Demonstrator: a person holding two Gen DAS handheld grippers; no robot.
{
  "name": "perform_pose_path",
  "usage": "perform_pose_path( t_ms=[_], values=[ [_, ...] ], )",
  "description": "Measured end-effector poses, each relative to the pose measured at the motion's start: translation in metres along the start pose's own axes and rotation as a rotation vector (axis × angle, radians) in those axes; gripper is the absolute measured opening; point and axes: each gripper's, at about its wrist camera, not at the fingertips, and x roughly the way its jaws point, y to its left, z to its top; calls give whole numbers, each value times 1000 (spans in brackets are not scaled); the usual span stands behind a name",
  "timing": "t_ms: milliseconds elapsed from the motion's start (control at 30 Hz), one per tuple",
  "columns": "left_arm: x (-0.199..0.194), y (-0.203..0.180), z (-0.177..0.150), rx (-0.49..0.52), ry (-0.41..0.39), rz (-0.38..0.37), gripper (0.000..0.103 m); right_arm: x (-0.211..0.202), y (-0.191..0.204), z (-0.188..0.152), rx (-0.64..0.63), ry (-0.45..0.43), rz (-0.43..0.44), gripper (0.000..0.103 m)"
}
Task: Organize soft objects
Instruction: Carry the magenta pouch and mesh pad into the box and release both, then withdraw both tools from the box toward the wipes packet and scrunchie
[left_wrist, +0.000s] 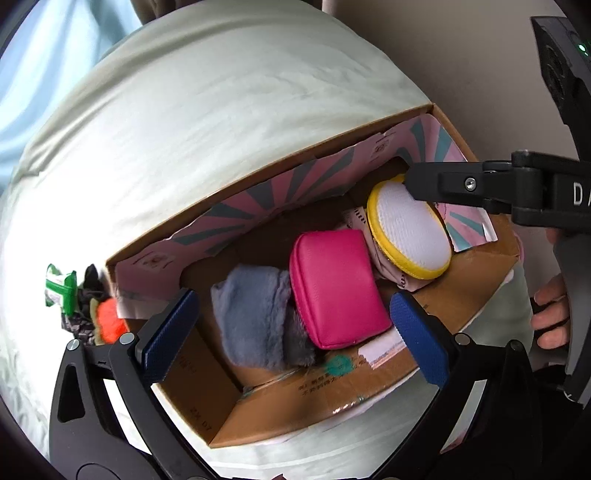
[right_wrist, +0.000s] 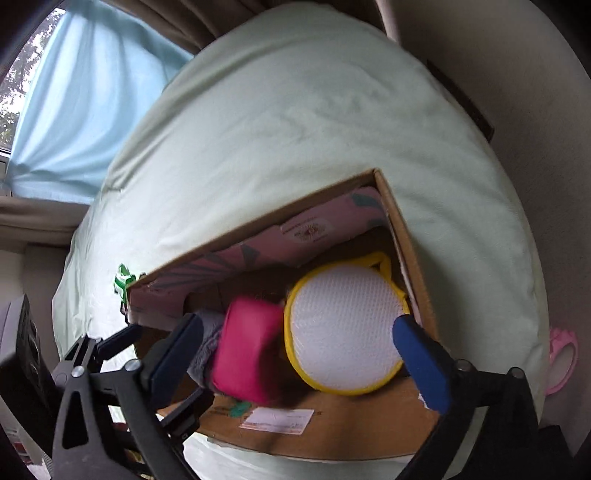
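Note:
An open cardboard box (left_wrist: 369, 391) lies on a pale green bed and also shows in the right wrist view (right_wrist: 406, 236). Inside it are a grey fluffy cloth (left_wrist: 255, 317), a pink pouch (left_wrist: 336, 288) and a round white pad with a yellow rim (left_wrist: 410, 232), which rests on a pale patterned cloth (left_wrist: 391, 269). My left gripper (left_wrist: 295, 332) is open above the grey cloth and the pouch. My right gripper (right_wrist: 295, 350) is open above the pouch (right_wrist: 247, 354) and the pad (right_wrist: 343, 328); one of its fingers (left_wrist: 443, 184) touches the pad's upper edge.
Left of the box on the bed lie a green-and-white packet (left_wrist: 59, 288), a dark patterned item (left_wrist: 85, 302) and an orange fuzzy item (left_wrist: 110, 317). A pink object (right_wrist: 561, 354) lies at the bed's right edge. A blue curtain (right_wrist: 74, 92) hangs beyond.

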Motion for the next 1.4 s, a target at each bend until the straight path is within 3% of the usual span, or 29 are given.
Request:
perform_pose_path(
  t_ms=[300, 667, 1100, 1233, 1400],
  values=[
    [-41, 8, -17, -33, -50, -16, 103, -24, 17, -8, -44, -19, -6, 102],
    [-136, 41, -47, -136, -192, 8, 103, -105, 92, -28, -203, -153, -63, 102],
    [-267, 125, -157, -285, -418, 103, 103, -191, 217, -112, -399, -347, -117, 102],
    [-297, 159, -202, -322, -466, 170, 103, -198, 252, -148, -451, -403, -145, 102],
    [-314, 207, -246, -369, -481, 182, 103, -194, 283, -180, -440, -425, -142, 102]
  ],
)
